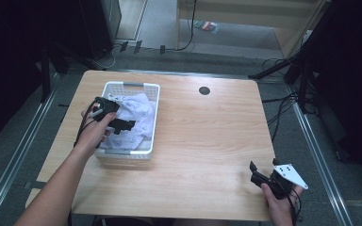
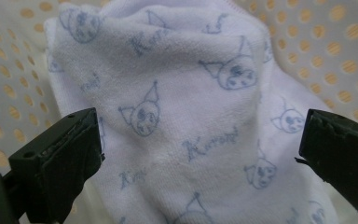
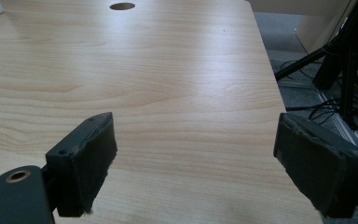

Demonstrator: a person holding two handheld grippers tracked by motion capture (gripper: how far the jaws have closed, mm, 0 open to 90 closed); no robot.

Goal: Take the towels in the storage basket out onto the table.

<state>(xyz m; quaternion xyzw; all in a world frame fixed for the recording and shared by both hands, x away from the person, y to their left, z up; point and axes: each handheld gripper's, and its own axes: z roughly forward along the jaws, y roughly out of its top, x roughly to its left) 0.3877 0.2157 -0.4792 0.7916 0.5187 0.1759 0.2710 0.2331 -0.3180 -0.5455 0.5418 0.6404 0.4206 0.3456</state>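
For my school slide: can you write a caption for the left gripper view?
Open left gripper facing a white cartoon-print towel inside the white basket.

High view looks down and forward over the whole light wooden table point(image 1: 207, 141). Left gripper view sits super close to the white printed cloth point(image 2: 177, 116) in the white perforated plastic basket point(image 1: 129, 87) near the table's left edge. Right gripper view looks low across the table from its near right corner toward the far edge, sharing the round dark hole point(image 3: 122, 6) with the high view.

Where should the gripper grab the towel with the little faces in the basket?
Pinch the raised ridge of the towel from above; it bulges up between the open left gripper jaws, above the white basket, whose walls block the sides.
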